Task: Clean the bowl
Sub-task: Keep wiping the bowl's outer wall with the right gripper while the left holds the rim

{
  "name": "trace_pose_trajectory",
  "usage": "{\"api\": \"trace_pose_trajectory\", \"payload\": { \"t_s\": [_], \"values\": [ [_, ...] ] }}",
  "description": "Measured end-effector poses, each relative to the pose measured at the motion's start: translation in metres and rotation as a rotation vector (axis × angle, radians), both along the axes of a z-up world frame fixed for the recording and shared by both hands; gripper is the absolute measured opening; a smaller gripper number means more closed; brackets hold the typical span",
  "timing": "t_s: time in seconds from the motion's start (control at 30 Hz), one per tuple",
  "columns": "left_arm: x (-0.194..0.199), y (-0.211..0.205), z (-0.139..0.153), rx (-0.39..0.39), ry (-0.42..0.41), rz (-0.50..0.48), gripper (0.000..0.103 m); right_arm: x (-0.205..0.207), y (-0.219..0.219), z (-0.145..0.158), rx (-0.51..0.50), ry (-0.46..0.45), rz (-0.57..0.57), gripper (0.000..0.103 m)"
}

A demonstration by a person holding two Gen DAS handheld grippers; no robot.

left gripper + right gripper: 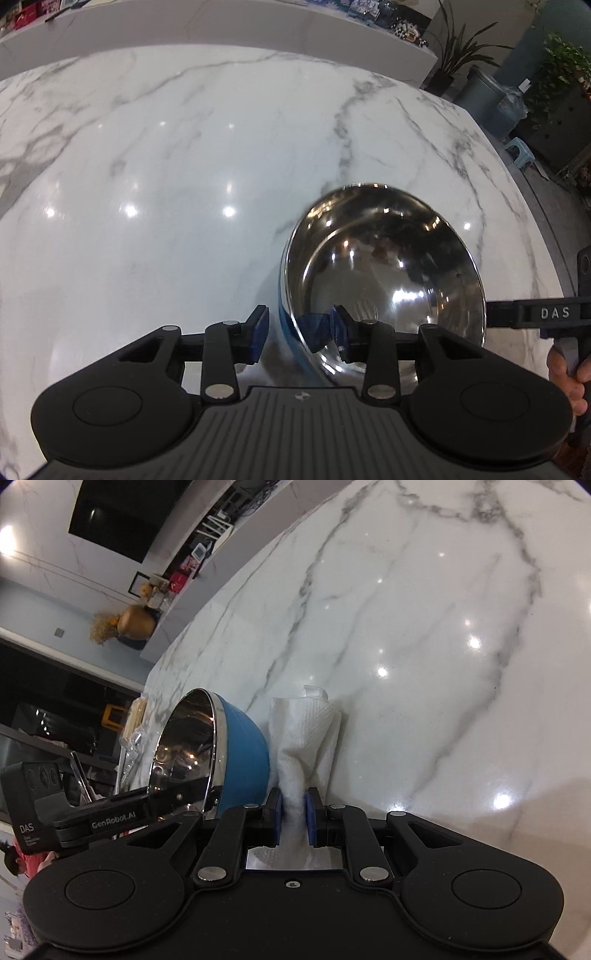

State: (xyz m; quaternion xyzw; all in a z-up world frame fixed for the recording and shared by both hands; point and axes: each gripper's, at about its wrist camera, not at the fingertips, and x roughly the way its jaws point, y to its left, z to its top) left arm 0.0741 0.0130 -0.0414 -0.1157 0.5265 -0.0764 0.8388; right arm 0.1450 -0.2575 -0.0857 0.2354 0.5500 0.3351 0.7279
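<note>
A bowl, shiny steel inside and blue outside, sits on the white marble table. My left gripper straddles its near rim, one finger inside and one outside, with a wide gap between the pads. In the right wrist view the bowl looks tilted, its opening facing left. My right gripper is shut on a white paper towel, which stands just right of the bowl's blue wall. The left gripper's body shows at the lower left.
The right gripper's black body and the hand holding it lie right of the bowl. A raised ledge runs along the table's far side. Plants and a bin stand beyond the right edge. Packaged utensils lie behind the bowl.
</note>
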Motion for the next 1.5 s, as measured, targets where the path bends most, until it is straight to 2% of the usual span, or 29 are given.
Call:
{"api": "trace_pose_trajectory", "payload": {
  "t_s": [0.13,0.2,0.43,0.53,0.6,0.73,0.87,1.07,1.3,1.5],
  "values": [
    [-0.005,0.0,0.0,0.0,-0.001,-0.006,0.033,-0.002,0.002,0.003,-0.012,-0.011,0.008,0.013],
    [-0.006,0.0,0.002,0.006,-0.021,-0.018,0.023,-0.002,0.005,0.005,-0.021,-0.016,0.014,0.013],
    [0.001,0.004,0.005,0.053,-0.071,-0.007,0.019,-0.013,0.016,0.01,-0.031,-0.025,0.098,0.013],
    [0.003,0.005,0.005,0.058,-0.082,-0.001,0.018,-0.013,0.013,0.017,-0.027,-0.057,0.09,0.013],
    [0.004,0.006,0.005,0.061,-0.088,0.003,0.018,-0.012,0.005,0.025,0.005,-0.089,0.059,0.013],
    [0.006,0.002,0.005,0.069,-0.104,-0.012,0.018,-0.007,-0.013,0.039,0.138,-0.128,-0.008,0.013],
    [0.007,-0.002,0.005,0.07,-0.111,-0.029,0.018,-0.002,-0.019,0.037,0.201,-0.105,-0.039,0.013],
    [0.008,-0.005,0.004,0.075,-0.116,-0.037,0.018,0.004,-0.022,0.03,0.186,-0.079,-0.064,0.013],
    [0.007,-0.007,0.005,0.074,-0.114,-0.054,0.019,0.004,-0.017,0.022,0.105,-0.066,-0.066,0.013],
    [0.005,-0.004,0.005,0.061,-0.098,-0.05,0.019,-0.001,0.002,0.005,0.003,-0.025,-0.011,0.013]
  ]
}}
